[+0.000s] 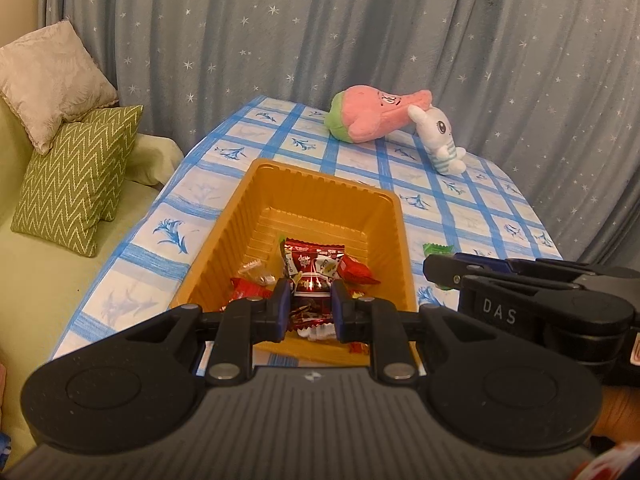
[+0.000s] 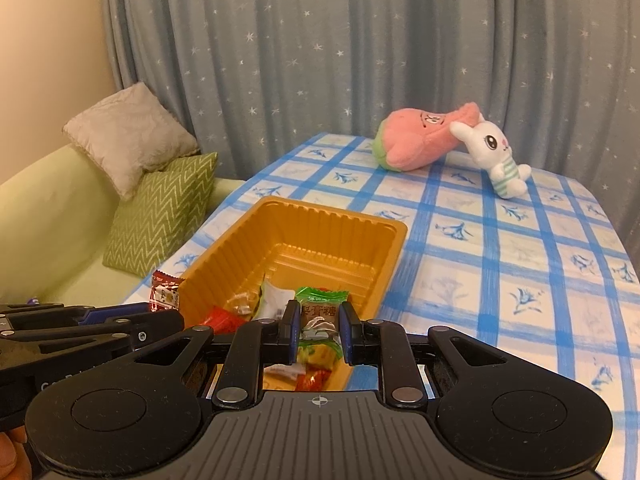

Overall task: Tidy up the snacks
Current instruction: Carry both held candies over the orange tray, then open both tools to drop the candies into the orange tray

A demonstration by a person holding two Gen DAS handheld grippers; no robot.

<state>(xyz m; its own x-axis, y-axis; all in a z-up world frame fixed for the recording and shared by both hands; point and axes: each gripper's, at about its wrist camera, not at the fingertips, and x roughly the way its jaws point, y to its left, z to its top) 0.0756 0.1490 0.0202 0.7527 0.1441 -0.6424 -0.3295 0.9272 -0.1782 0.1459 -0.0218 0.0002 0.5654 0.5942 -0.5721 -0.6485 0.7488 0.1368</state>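
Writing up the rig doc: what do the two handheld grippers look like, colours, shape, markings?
Both match: the left gripper and the right gripper are matte black, with a ribbed grey base, two round black discs at the sides, scissor-style link arms with silver pivots, and blue pads on the finger faces. The right one's side reads "DAS" in white. No cables or sleeves visible.

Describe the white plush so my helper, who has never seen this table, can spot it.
On the blue-checked tablecloth, look past the orange tray to the far end. The white rabbit plush leans on the pink plush; only it wears green stripes.
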